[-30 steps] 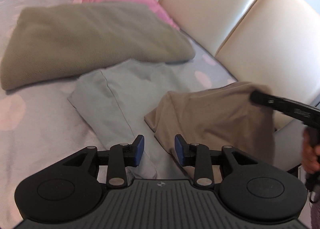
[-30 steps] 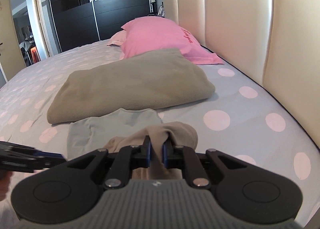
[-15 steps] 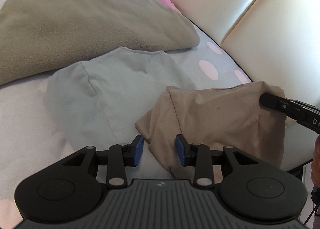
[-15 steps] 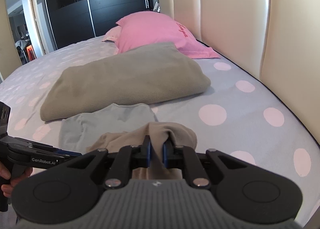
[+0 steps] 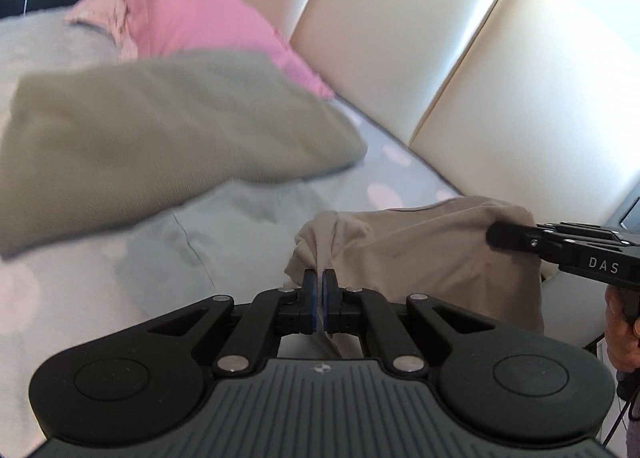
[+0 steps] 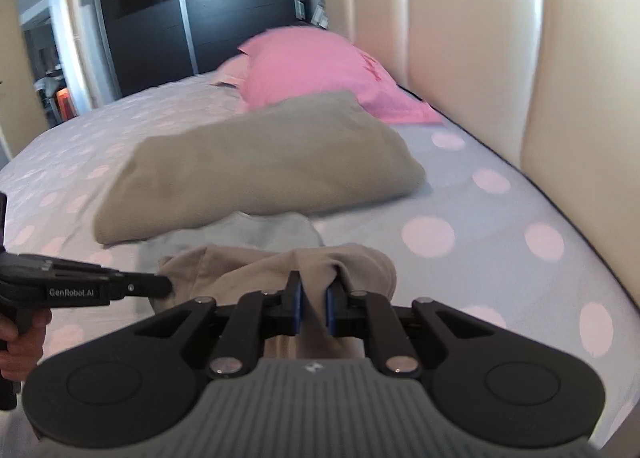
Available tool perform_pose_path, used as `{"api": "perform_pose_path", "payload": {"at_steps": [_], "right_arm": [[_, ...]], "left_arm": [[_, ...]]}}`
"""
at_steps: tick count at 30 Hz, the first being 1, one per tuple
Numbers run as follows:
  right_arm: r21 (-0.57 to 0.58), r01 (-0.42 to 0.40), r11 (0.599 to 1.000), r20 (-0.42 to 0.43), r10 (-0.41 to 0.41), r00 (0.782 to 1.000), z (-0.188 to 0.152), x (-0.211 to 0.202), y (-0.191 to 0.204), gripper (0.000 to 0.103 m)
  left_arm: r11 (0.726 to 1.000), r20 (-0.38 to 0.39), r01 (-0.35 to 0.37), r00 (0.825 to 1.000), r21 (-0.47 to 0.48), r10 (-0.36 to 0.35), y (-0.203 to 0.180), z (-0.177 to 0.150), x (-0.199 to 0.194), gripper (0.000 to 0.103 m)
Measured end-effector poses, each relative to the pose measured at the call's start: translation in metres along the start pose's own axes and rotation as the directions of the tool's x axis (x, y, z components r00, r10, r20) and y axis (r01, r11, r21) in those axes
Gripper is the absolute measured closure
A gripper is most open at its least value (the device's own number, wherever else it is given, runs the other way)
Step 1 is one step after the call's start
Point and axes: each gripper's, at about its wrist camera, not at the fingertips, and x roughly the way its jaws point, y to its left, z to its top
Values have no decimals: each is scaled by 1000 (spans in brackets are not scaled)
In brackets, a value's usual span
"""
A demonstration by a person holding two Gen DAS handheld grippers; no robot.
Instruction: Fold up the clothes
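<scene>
Beige garment [image 5: 432, 254] is the piece you are working on, and it hangs lifted between your two grippers just above the polka-dot bedsheet [image 6: 500, 218], near the cream padded headboard [image 5: 500, 78]. Your left gripper [image 5: 319, 300] has just closed its jaws, and the blue pads now pinch one bunched corner of the cloth. Your right gripper [image 6: 313, 308] stands narrow, clamped on a thicker fold at the opposite corner. So the pick-up looks done: both top corners are held and the fabric is stretched between them, though it sags and wrinkles in the middle. No fold has been made in this piece yet, by my reading. A pale grey-blue garment [image 5: 240, 234] lies flat on the sheet just beyond it, seemingly waiting its turn. Behind that rest an olive-grey pillow [image 6: 260, 162] and a pink pillow [image 6: 316, 66]. What remains is to spread the beige piece flat, fold it, then treat the grey-blue one.
</scene>
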Motion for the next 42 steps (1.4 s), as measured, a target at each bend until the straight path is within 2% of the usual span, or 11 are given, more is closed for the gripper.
{"api": "perform_pose_path", "payload": {"at_steps": [3, 7, 10, 12, 18, 22, 28, 33, 35, 37, 42], "right_arm": [[-44, -47, 998, 15, 48, 999, 15, -5, 14, 90], [-96, -72, 993, 17, 74, 997, 36, 12, 32, 90], [-84, -95, 992, 1, 95, 995, 49, 36, 36, 90], [-66, -97, 993, -25, 96, 995, 55, 54, 35, 90], [-48, -76, 996, -83, 72, 994, 52, 69, 26, 90], [2, -51, 999, -94, 51, 994, 44, 56, 3, 90], [58, 36, 998, -144, -27, 989, 26, 64, -26, 90], [116, 95, 989, -147, -77, 986, 19, 69, -33, 82], [115, 128, 985, -144, -111, 983, 18, 64, -33, 73], [102, 159, 982, -130, -145, 981, 18, 53, -32, 69], [46, 196, 979, -81, -192, 978, 12, 12, -16, 68]], "left_arm": [[1000, 52, -22, 998, 14, 22, 0, 9, -23, 103], [997, 97, -72, 993, 7, 71, 10, 22, -40, 103], [995, 71, -96, 993, -16, 97, 22, 29, -32, 103], [995, 16, -96, 995, -28, 96, 30, 28, -18, 102], [997, -99, -55, 994, -59, 49, 42, 13, 21, 102], [995, -139, -5, 990, -96, -8, 40, 8, 34, 102], [997, -150, -11, 989, -75, -1, 34, 0, 24, 94], [999, -176, -29, 984, -28, 24, 24, -5, 8, 92], [999, -185, -28, 982, -18, 25, 21, -7, 1, 91], [999, -197, -30, 980, -13, 27, 20, -10, -6, 90], [999, -206, -41, 978, 10, 42, 16, -17, -19, 90]]}}
